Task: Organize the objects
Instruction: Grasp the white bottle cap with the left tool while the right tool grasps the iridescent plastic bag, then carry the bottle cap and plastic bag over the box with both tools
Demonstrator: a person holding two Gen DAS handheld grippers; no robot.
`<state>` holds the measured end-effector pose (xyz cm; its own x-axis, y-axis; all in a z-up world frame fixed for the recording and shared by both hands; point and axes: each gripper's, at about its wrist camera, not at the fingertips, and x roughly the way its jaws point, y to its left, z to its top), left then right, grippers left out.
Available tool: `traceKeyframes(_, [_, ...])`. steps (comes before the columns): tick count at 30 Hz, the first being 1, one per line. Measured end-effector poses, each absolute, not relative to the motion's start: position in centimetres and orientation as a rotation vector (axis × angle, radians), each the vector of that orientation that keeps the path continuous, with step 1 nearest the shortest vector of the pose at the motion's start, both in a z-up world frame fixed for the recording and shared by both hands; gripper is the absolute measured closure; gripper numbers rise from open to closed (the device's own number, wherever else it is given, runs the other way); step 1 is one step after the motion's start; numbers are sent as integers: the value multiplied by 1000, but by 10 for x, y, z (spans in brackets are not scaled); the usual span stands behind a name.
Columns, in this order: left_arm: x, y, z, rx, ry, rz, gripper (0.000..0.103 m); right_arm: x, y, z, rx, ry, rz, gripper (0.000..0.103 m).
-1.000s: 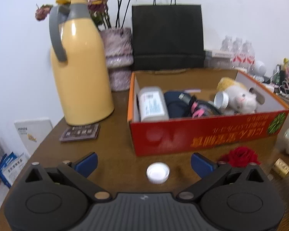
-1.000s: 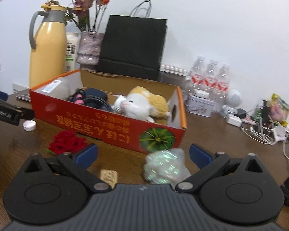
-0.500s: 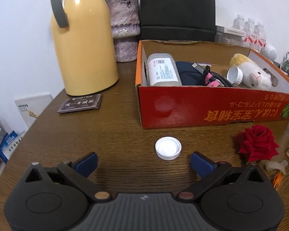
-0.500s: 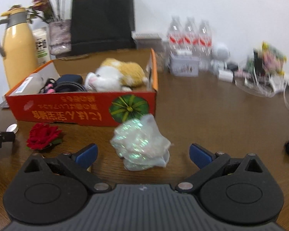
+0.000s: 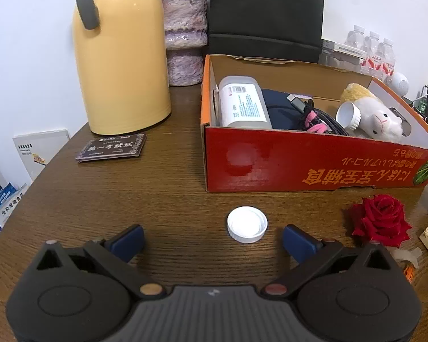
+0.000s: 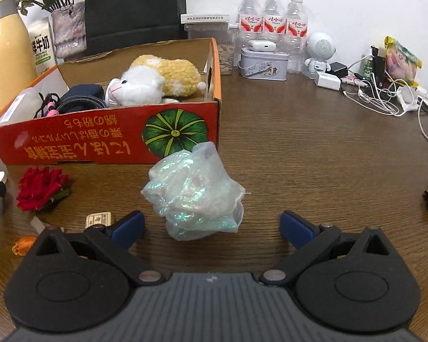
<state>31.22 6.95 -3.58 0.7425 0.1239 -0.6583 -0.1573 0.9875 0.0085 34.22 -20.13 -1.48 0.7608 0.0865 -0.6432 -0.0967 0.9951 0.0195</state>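
The room is bright and evenly lit from overhead, and both views are sharp. Glare streaks the yellow jug (image 5: pixel 119 54), with a pale sheen on the red box (image 5: pixel 314 162) ahead of the left claw (image 5: pixel 212 238). Shadows on the tabletop (image 6: pixel 314 154) are soft. Edges bow outward, corners black.

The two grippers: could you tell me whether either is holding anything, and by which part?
Nothing is held. The left gripper is open, with the white cap lying on the table ahead of it; the right gripper is open around the iridescent bag, not closed on it.
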Motion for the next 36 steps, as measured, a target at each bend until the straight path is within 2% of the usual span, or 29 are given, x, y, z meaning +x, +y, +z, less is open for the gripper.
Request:
traceKeyframes(3, [312, 65, -35, -49, 715, 165, 1, 344, -201, -14, -15, 700, 96, 0])
traceKeyframes(6, [309, 59, -33, -39, 698, 149, 16, 344, -201, -14, -12, 698, 93, 0])
traceKeyframes(9, [305, 55, -30, -41, 682, 146, 38, 344, -202, -14, 1, 695, 93, 0])
traceKeyframes(11, [305, 53, -28, -46, 674, 143, 61, 343, -202, -13, 10, 691, 100, 0])
traceKeyframes(12, [304, 52, -28, -50, 672, 143, 67, 342, -203, -13, 23, 684, 111, 0])
traceKeyframes(13, [304, 51, -27, -51, 669, 140, 76, 341, -203, -12, 33, 678, 123, 5])
traceKeyframes(14, [303, 51, -26, -55, 667, 135, 77, 340, -204, -11, 38, 669, 131, 11])
traceKeyframes(16, [302, 50, -25, -54, 656, 132, 77, 336, -203, -9, 39, 641, 151, 53])
traceKeyframes(17, [301, 49, -24, -50, 649, 133, 77, 334, -202, -8, 40, 632, 160, 57])
traceKeyframes(19, [299, 47, -22, -42, 636, 138, 77, 329, -203, -5, 48, 602, 185, 61])
traceKeyframes(36, [283, 17, -7, -14, 518, 120, 77, 305, -174, 13, -9, 422, 252, 62])
